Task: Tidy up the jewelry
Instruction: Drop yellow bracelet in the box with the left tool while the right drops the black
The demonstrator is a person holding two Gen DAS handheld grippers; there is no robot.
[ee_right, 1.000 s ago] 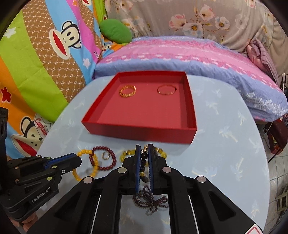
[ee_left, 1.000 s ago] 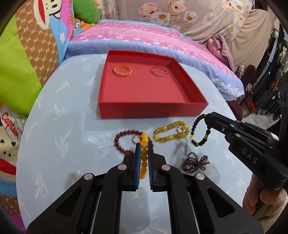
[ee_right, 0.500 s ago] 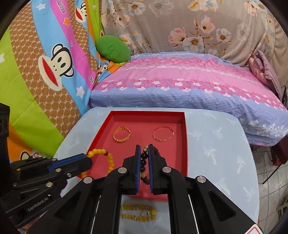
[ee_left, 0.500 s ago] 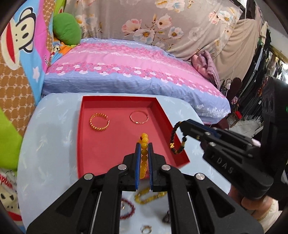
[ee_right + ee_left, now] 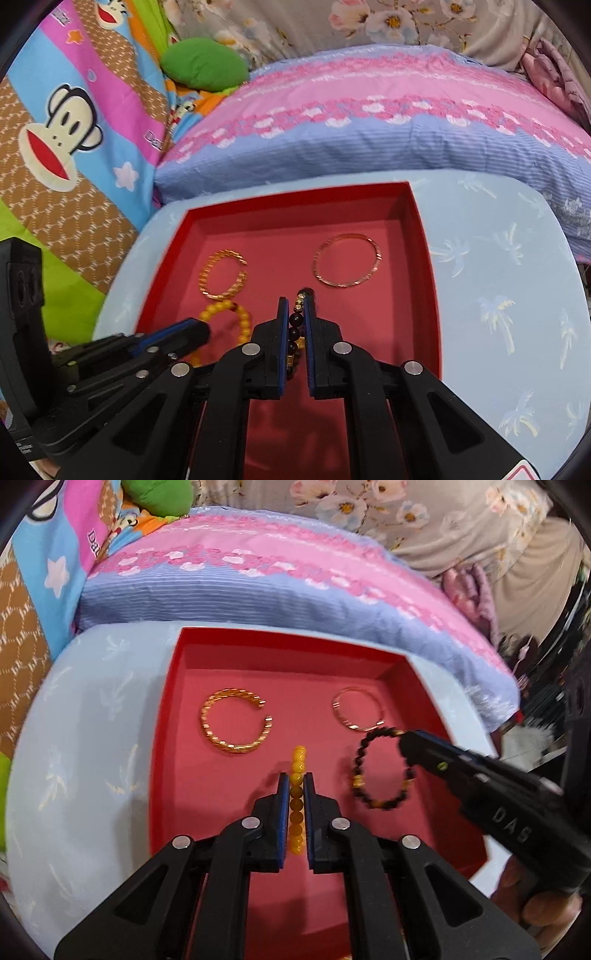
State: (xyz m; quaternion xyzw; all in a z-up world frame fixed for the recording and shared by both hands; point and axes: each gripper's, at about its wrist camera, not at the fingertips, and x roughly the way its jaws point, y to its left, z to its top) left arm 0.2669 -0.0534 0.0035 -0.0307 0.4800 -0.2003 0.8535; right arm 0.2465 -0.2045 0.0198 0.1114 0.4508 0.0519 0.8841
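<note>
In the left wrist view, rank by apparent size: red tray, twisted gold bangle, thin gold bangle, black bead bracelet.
1. red tray, by far the largest.
2. twisted gold bangle.
3. black bead bracelet, close to the twisted bangle; it hangs nearer the camera, so the order is unsure.
4. thin gold bangle, smallest.

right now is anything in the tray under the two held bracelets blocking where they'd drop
Nothing visible does. The yellow bead bracelet in the left claw and the black bead bracelet in the right claw hang over bare red tray floor; the gold cuff and thin bangle lie farther back.
</note>
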